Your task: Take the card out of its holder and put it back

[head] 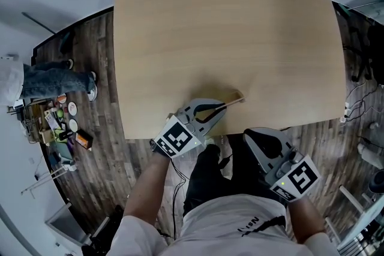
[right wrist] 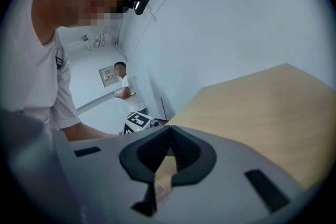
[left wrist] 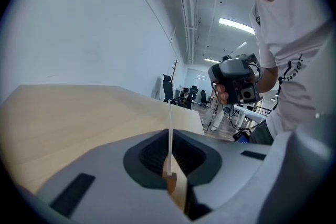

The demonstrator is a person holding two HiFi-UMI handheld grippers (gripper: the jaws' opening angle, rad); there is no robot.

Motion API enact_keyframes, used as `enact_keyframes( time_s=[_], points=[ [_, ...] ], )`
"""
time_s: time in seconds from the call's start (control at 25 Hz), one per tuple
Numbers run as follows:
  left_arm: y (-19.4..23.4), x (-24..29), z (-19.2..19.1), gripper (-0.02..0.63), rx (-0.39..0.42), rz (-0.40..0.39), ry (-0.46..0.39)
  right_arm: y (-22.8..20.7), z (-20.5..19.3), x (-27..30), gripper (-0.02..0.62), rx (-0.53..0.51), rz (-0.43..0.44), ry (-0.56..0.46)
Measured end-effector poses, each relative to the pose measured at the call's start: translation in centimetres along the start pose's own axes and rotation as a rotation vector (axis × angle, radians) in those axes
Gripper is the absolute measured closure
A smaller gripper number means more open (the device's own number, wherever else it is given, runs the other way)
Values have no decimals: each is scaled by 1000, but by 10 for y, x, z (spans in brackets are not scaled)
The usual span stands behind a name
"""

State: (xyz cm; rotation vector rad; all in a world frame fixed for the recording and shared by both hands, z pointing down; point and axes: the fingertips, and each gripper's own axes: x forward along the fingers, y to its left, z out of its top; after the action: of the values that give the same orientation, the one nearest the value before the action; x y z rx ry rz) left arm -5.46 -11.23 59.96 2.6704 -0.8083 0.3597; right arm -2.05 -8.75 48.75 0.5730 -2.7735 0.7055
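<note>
My left gripper (head: pixel 223 107) lies on the wooden table (head: pixel 228 21) near its front edge. Its jaws are shut on a thin card (head: pixel 231 102) that sticks out to the right past the tips. In the left gripper view the card (left wrist: pixel 169 136) stands edge-on as a white line between the pads, with a tan wooden piece (left wrist: pixel 170 182) at its near end; whether that is the holder I cannot tell. My right gripper (head: pixel 259 136) hangs off the table, in front of its edge, jaws shut and empty. In the right gripper view its tips (right wrist: pixel 169 129) meet.
The table's front edge (head: pixel 180 132) runs just under both grippers. On the floor to the left are a standing person in jeans (head: pixel 54 78) and a heap of small items (head: pixel 60 126). Cables (head: pixel 357 108) lie at the right. The right gripper (left wrist: pixel 236 81) shows in the left gripper view.
</note>
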Motion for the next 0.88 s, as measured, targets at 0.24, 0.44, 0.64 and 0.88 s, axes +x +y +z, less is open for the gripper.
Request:
enact_keyframes(
  time_s=[0.24,0.44,0.64,0.88],
  points=[
    [4,-8,14,580,-5,18,-10,6,7,-3,581,-3,-9,-14],
    [2,-19,40,580,-9,43,-37,11,19,-11,581,-4,-11,-45],
    [-4,-34,74,580,-3,80,-59,18,40,-19,581,-19,-25,-79],
    [-21,-53,106,580,-17,123,-85,28,61,-35,581,-52,-57,-110]
  ],
)
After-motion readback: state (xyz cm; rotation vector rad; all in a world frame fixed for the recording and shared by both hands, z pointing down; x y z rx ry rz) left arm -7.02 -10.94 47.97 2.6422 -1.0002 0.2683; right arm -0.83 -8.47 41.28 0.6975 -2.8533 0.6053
